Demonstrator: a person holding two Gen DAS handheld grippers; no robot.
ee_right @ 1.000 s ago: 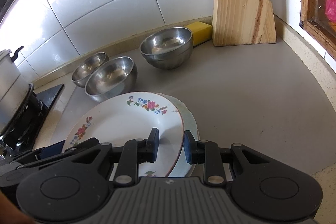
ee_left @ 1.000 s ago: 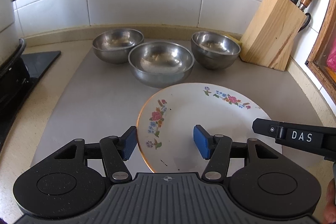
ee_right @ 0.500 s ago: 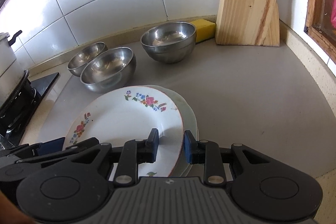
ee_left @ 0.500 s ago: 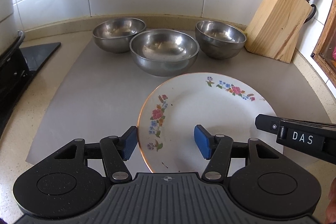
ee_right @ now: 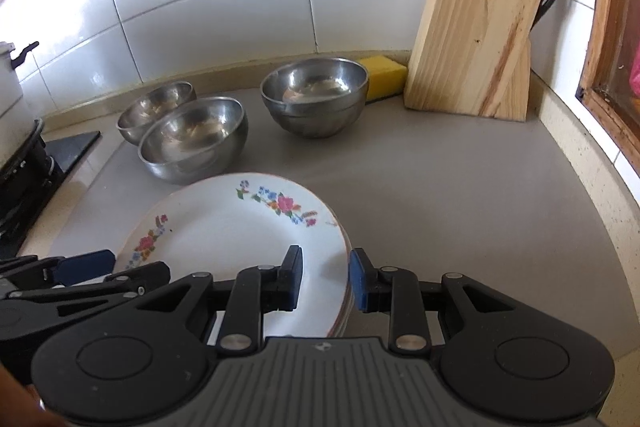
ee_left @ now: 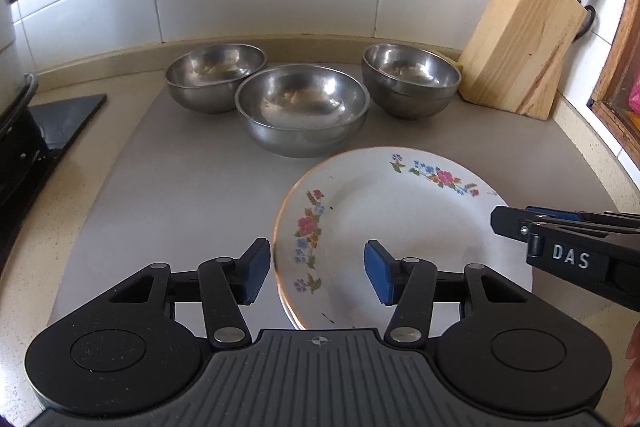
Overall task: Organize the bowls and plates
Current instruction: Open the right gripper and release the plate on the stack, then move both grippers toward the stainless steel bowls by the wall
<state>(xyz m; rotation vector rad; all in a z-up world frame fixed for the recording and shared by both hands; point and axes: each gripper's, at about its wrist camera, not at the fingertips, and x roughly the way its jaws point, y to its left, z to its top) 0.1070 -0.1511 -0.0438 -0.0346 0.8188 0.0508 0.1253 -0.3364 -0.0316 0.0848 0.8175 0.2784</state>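
Jaws first: the right gripper (ee_right: 325, 281) has its jaws clenched on the near right rim of the flowered plate (ee_right: 224, 227), one pad over the plate's face and the other outside the edge. The left gripper (ee_left: 318, 275) has its jaws closing with the plate's left rim between them, but the blue pads aren't pressing on it. The plate sits low and centre in both views, on top of a stack of plates (ee_right: 346, 307) on the grey mat (ee_left: 180, 187) of the bench. Behind it there are three steel bowls: left bowl (ee_left: 216, 77), middle bowl (ee_left: 302, 107) and right bowl (ee_left: 410, 81). The knife block (ee_left: 524, 43) is in the upper right corner, with a yellow sponge (ee_right: 382, 77) just beside it.
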